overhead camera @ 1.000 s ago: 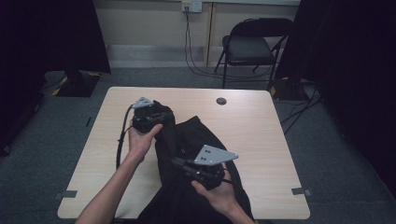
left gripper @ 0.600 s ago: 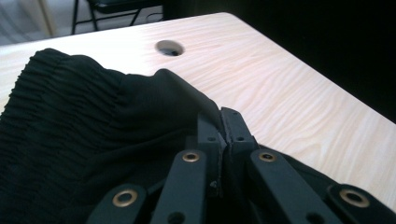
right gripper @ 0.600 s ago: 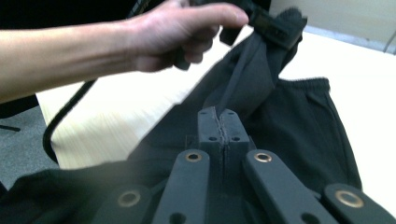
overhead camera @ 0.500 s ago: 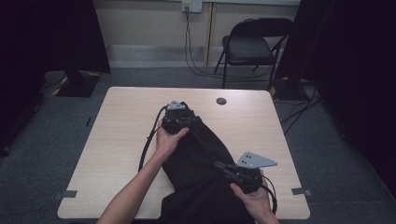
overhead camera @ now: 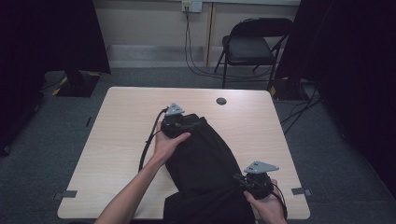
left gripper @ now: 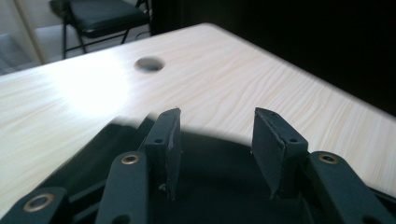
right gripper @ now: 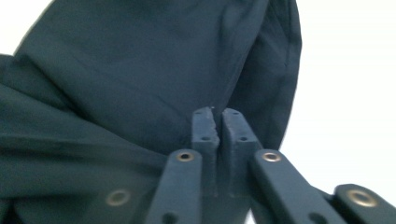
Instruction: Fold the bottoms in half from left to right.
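Black cloth [overhead camera: 205, 163], a garment of some kind, lies in a long band across the pale wooden tabletop [overhead camera: 121, 121], running from near the middle down to the near edge, where it bunches and seems to spill over. The left gripper [overhead camera: 180, 123] sits at the cloth's far end, and its fingers [left gripper: 163, 144] have just been opening: in the left gripper view they stand apart with bare tabletop showing between them and the cloth lying below, so nothing is pinched there. That far end looks to have been set down flat, likely to stretch the piece out straight. The right gripper [overhead camera: 247, 183] is at the near right corner, beside the cloth's edge. In the right gripper view its fingers [right gripper: 205, 130] are nearly together with a thin slit between them, and the cloth's fold [right gripper: 140, 79] lies just past the tips; whether a hem is caught in that slit cannot be told. A round hole [overhead camera: 221, 101] in the tabletop lies beyond the cloth, well clear of it.
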### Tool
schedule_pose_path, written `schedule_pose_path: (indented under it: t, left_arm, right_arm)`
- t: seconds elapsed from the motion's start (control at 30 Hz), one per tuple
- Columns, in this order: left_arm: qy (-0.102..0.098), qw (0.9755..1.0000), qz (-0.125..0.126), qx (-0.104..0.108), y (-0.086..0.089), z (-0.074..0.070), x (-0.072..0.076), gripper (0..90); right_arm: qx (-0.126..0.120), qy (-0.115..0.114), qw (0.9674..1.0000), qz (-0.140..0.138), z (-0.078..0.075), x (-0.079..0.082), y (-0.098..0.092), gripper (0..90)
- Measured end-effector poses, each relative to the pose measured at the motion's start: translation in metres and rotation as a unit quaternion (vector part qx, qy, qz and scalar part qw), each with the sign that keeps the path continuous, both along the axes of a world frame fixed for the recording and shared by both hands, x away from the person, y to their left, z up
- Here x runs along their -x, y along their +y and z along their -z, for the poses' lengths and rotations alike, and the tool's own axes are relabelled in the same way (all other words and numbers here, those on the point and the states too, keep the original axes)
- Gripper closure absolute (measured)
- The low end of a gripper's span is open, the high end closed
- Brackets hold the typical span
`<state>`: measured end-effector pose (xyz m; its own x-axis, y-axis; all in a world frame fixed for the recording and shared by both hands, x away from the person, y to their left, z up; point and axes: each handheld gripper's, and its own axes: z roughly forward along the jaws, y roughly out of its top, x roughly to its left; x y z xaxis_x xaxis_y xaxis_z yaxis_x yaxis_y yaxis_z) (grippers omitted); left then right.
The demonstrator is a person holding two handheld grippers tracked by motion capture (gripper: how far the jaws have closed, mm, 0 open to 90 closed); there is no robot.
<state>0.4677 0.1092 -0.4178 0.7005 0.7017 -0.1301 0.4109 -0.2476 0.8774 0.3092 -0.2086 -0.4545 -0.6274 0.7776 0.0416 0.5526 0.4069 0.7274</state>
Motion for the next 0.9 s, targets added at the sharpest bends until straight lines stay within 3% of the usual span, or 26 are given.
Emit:
schedule_pose_path:
  t: [0.1, 0.17, 0.23, 0.3, 0.43, 0.53, 0.6, 0.67, 0.8, 0.9]
  left_arm:
    - [0.018, 0.9997, -0.008, -0.017, 0.026, 0.011, 0.011, 57.0]
    - [0.034, 0.9993, -0.007, -0.016, 0.042, 0.018, 0.020, 64.1]
    - [0.041, 0.9986, 0.000, -0.033, 0.050, 0.022, 0.028, 70.9]
    - [0.055, 0.9975, 0.020, -0.040, 0.053, 0.025, 0.038, 77.4]
    - [0.067, 0.9939, 0.053, -0.069, 0.054, 0.035, 0.060, 79.0]
    - [0.090, 0.9920, 0.065, -0.060, 0.056, 0.050, 0.071, 74.8]
    - [0.095, 0.9887, 0.066, -0.095, 0.052, 0.060, 0.070, 72.6]
    - [0.094, 0.9866, 0.057, -0.121, 0.047, 0.066, 0.067, 69.7]
    - [0.093, 0.9874, 0.044, -0.120, 0.043, 0.073, 0.063, 69.8]
    - [0.076, 0.9867, 0.025, -0.141, 0.041, 0.073, 0.060, 70.7]
  right_arm:
    - [0.005, -0.005, 0.9998, 0.019, -0.004, 0.002, -0.007, 74.4]
    - [-0.010, -0.022, 0.9995, 0.021, -0.010, 0.002, -0.010, 67.1]
    - [-0.009, -0.039, 0.9989, 0.025, -0.015, 0.002, -0.005, 63.5]
    - [-0.017, -0.048, 0.9987, 0.003, -0.016, 0.002, 0.009, 60.3]
    - [-0.013, -0.046, 0.9965, -0.069, -0.011, 0.001, 0.055, 62.2]
    - [-0.006, -0.038, 0.9919, -0.121, -0.004, 0.000, 0.090, 63.0]
    - [0.008, -0.035, 0.9883, -0.148, 0.007, -0.002, 0.109, 59.9]
    - [0.021, -0.024, 0.9874, -0.155, 0.016, -0.006, 0.117, 57.7]
    - [0.029, -0.011, 0.9868, -0.159, 0.028, -0.011, 0.121, 53.7]
    - [0.039, 0.002, 0.9858, -0.163, 0.036, -0.013, 0.123, 50.4]
